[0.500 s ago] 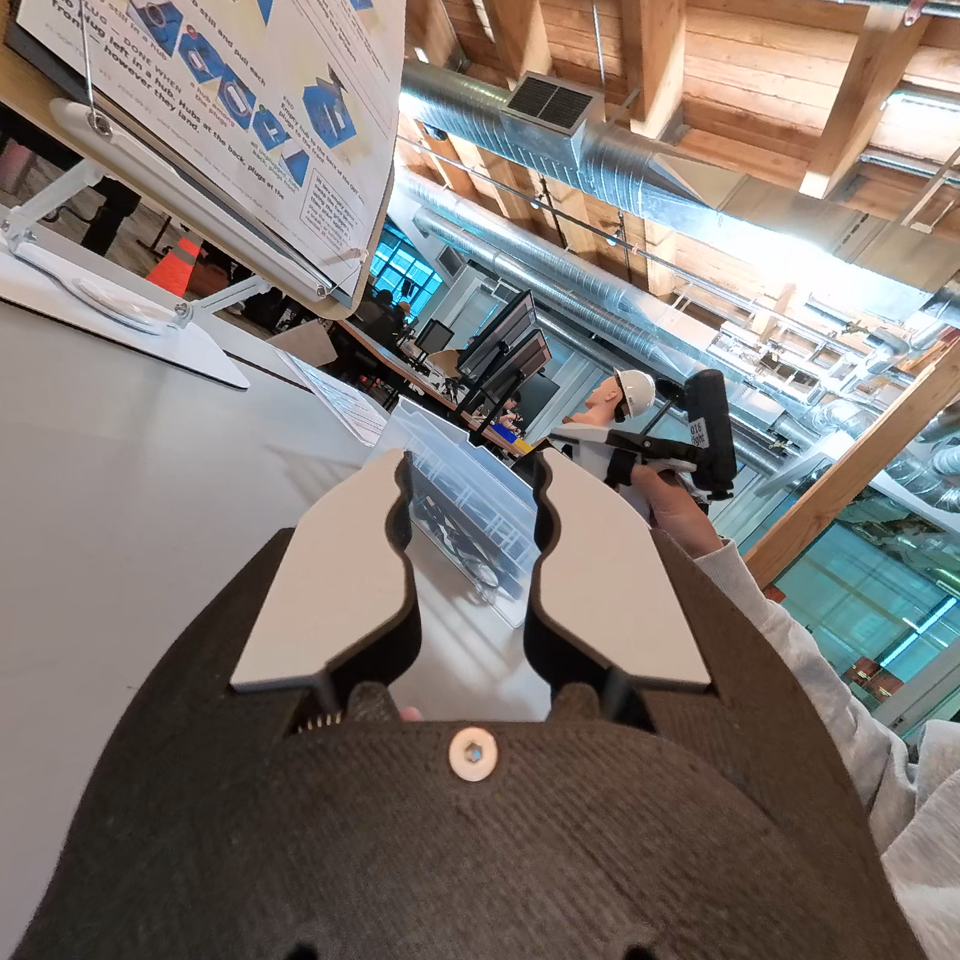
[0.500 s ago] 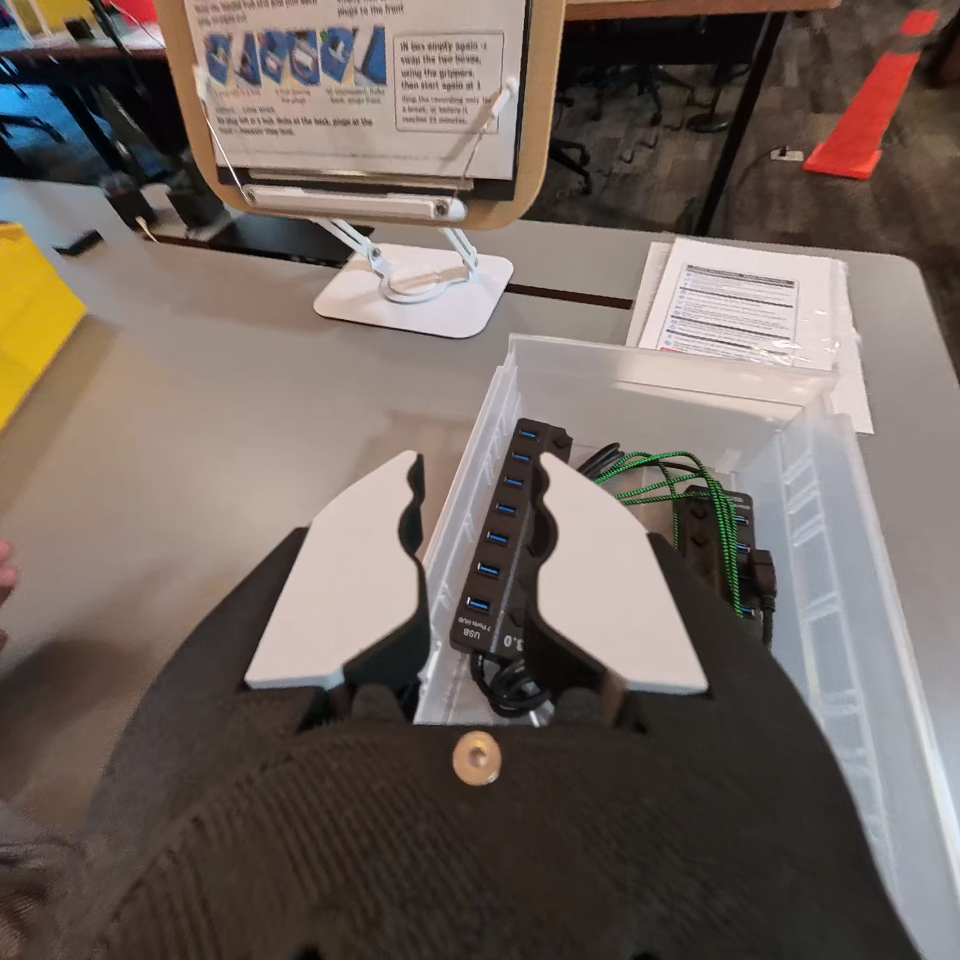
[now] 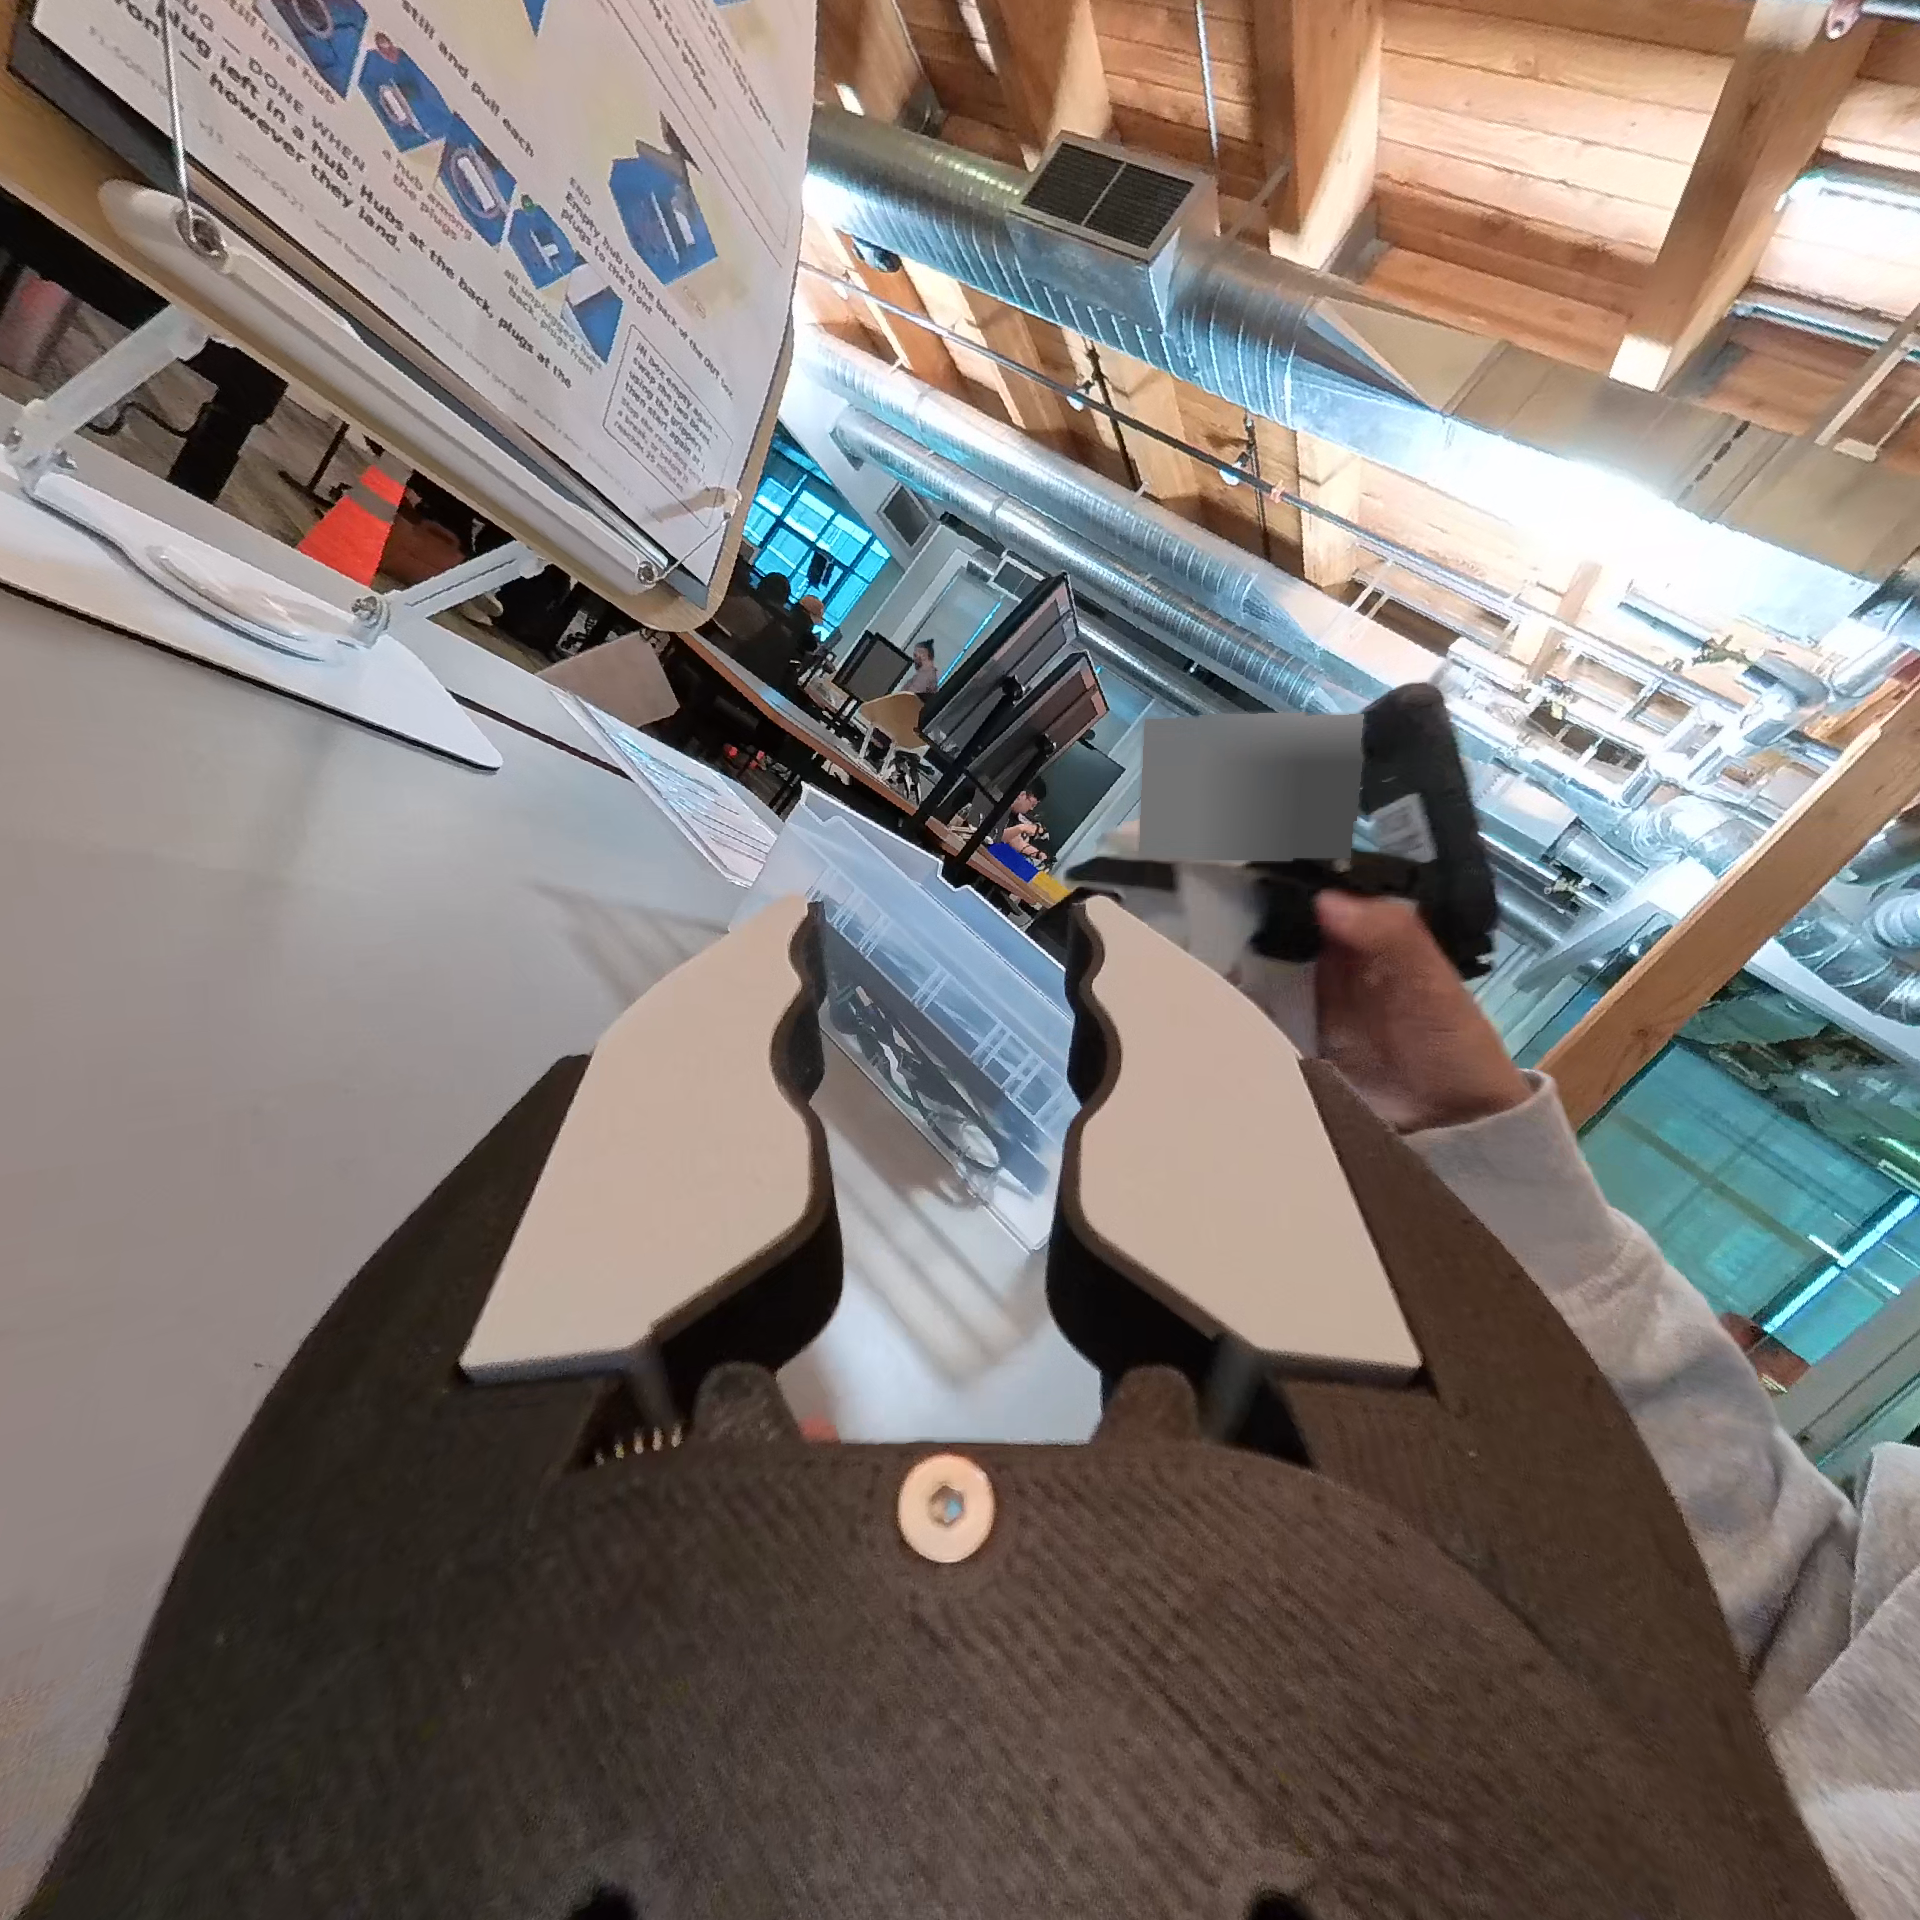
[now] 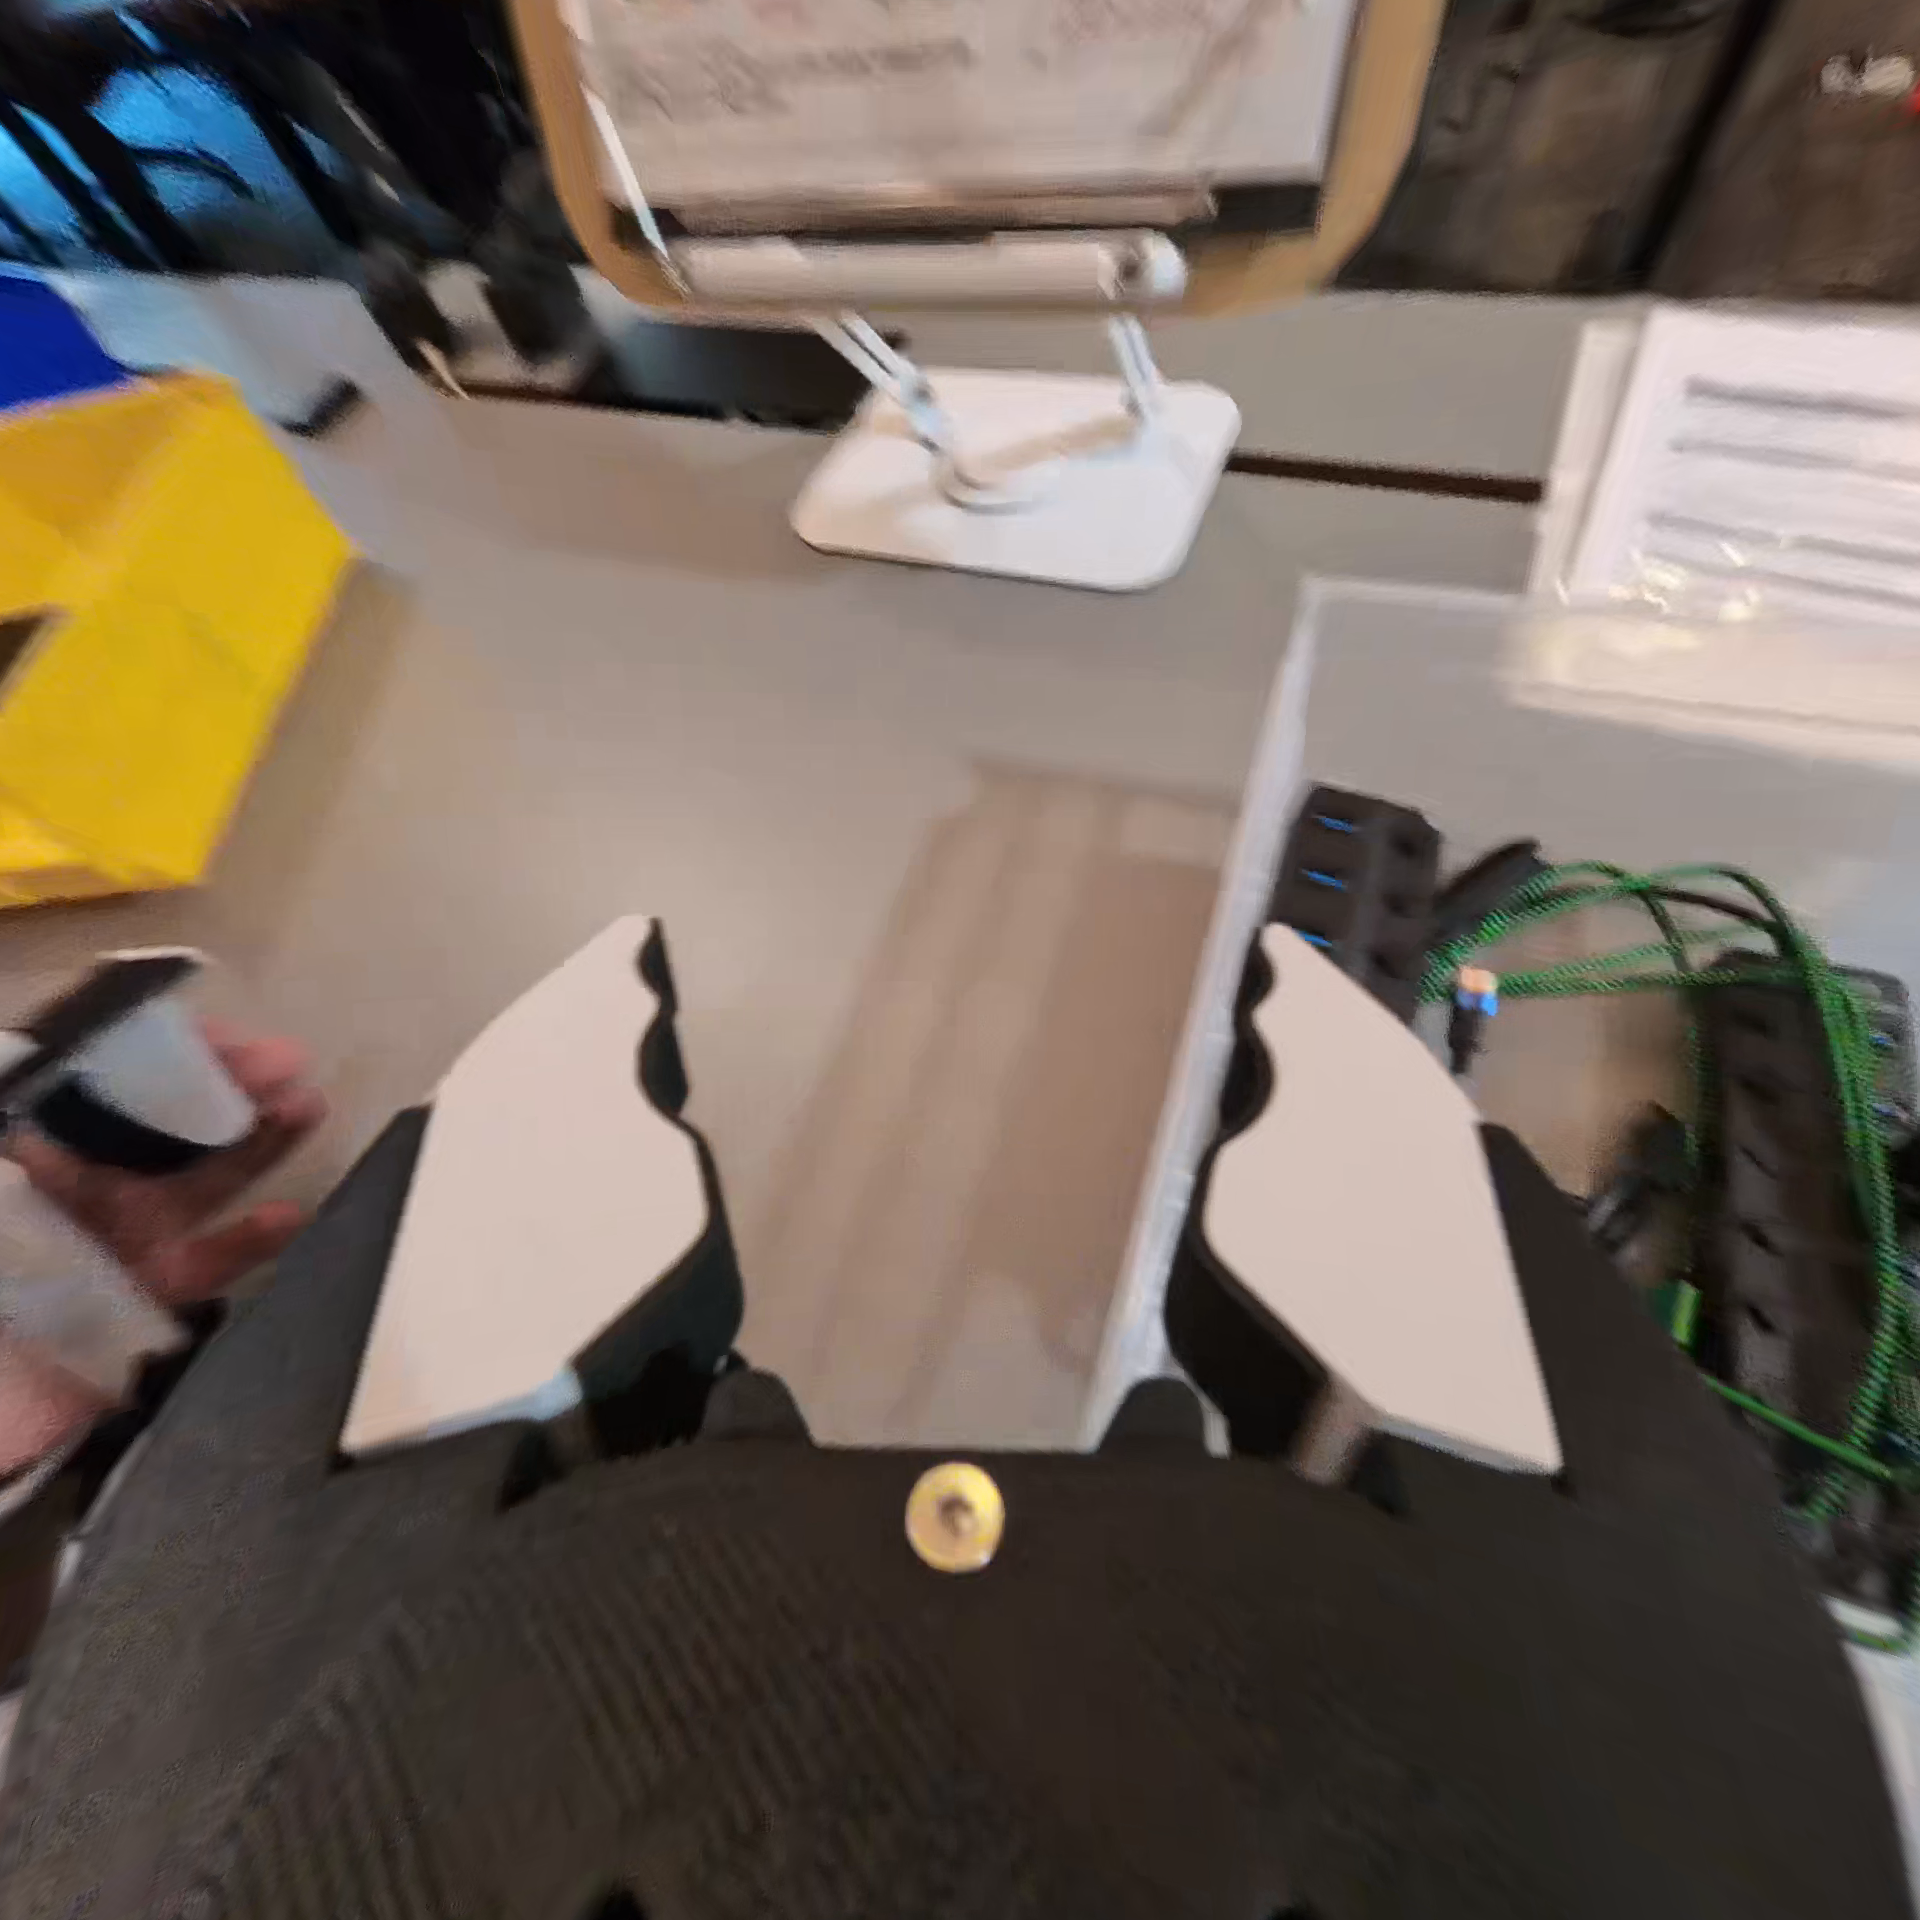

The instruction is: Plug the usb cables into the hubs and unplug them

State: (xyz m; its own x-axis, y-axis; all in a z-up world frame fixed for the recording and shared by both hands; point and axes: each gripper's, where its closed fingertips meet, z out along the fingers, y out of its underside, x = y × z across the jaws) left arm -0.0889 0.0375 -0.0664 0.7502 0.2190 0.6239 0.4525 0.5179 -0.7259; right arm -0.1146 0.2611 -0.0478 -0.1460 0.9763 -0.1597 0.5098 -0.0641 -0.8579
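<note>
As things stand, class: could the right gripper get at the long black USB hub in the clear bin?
Probably yes. The right gripper is open and empty, the clear bin has no lid, and the hub lies just inside its near wall, with only the green cables beside it.

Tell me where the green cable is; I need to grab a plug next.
In the right wrist view the green cable lies inside the clear bin, right of the right gripper, looped over the black hubs.

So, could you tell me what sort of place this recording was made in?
Most likely a shared workshop or lab in a converted industrial building: exposed timber beams and metal air ducts run overhead, desks with monitors stand behind, and an instruction sheet on a stand sits on the grey table.
</note>
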